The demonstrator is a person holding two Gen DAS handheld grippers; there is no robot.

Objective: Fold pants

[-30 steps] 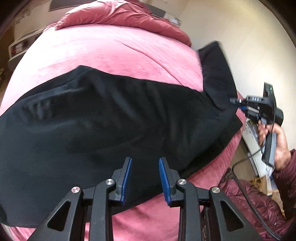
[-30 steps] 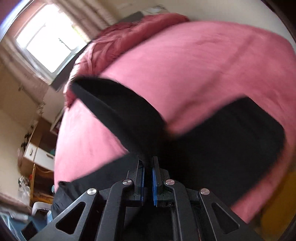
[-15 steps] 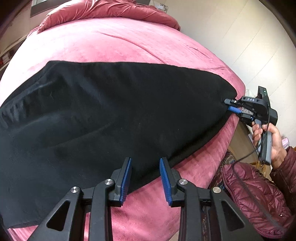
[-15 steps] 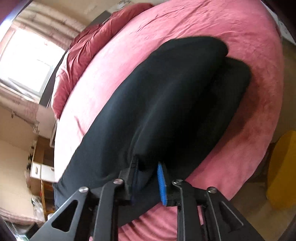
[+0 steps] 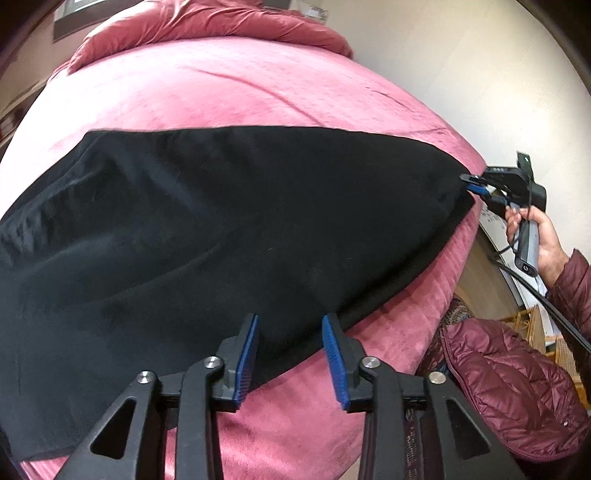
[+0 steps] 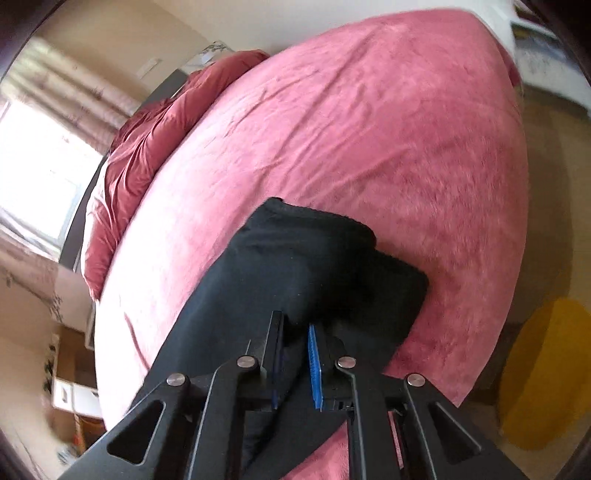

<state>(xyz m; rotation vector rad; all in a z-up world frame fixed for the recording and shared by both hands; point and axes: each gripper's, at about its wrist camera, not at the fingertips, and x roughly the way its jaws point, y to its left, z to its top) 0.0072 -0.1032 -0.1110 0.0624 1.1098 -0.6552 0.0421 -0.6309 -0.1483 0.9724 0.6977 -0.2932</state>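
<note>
Black pants (image 5: 221,229) lie flat across the pink bed, folded lengthwise with one leg on the other. My left gripper (image 5: 290,354) is open and empty, its blue pads over the pants' near edge. My right gripper (image 6: 295,354) sits at the leg ends; it also shows in the left wrist view (image 5: 476,186). Its jaws stand slightly apart with black pants cloth (image 6: 314,273) lying between them, not pinched. The leg ends form a blunt corner on the bed.
The pink bed (image 5: 258,85) has a bunched red duvet (image 5: 207,18) at its head. A person's hand and maroon jacket (image 5: 517,387) are at the right. A yellow object (image 6: 554,369) is on the floor beside the bed. A window (image 6: 33,158) is at the left.
My right gripper carried the raised leg over and laid it flat on the other leg, then its jaws opened. My left gripper stayed open at the near edge.
</note>
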